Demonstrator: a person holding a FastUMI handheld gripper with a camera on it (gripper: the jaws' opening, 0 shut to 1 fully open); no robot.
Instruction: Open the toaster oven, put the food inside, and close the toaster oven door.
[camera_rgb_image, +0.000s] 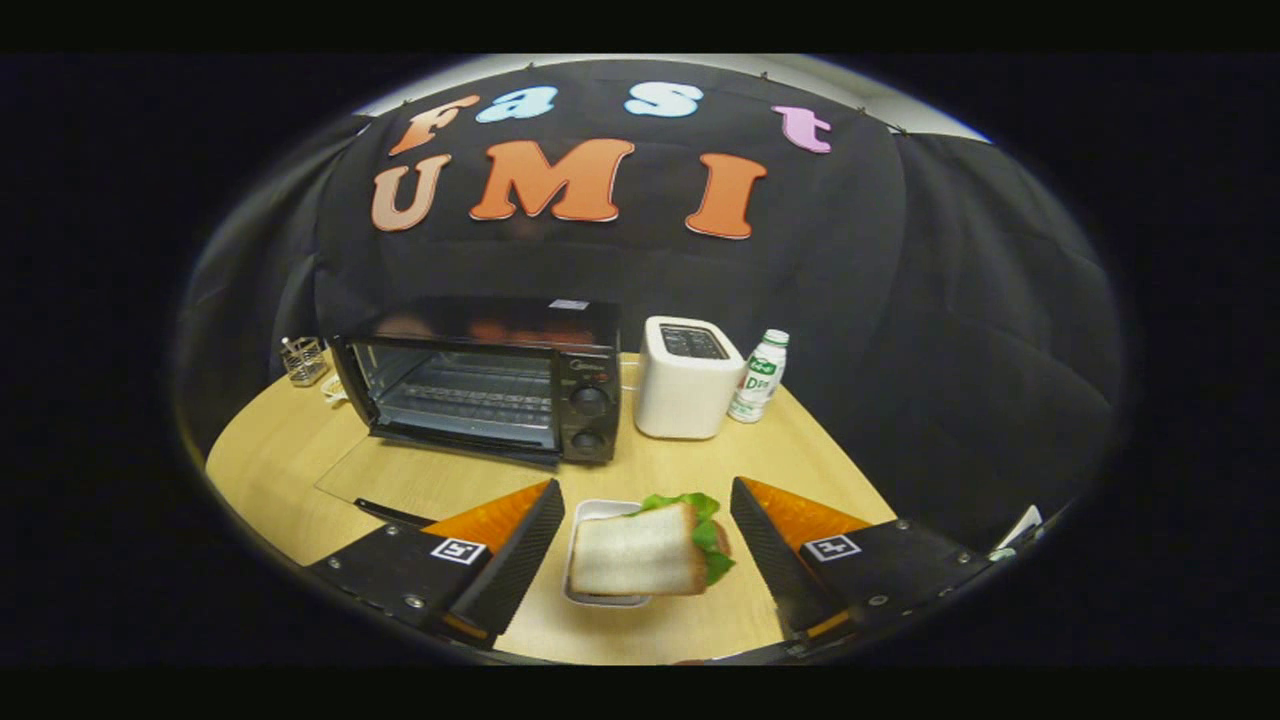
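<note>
A black toaster oven (490, 385) stands on the wooden table (690, 470) beyond my fingers. Its glass door (440, 475) is folded down flat toward me, and the wire rack inside is visible. A sandwich (640, 550) of toasted bread with green lettuce rests on a small white dish (598, 512), between my two fingers. My gripper (645, 490) is open, with a gap between each finger and the sandwich. The left finger lies close to the door's handle (390, 512).
A white pop-up toaster (685, 380) stands right of the oven, with a small white and green bottle (760, 375) beside it. A little wire holder (303, 360) sits at the table's far left. Black cloth walls close in behind and to the right.
</note>
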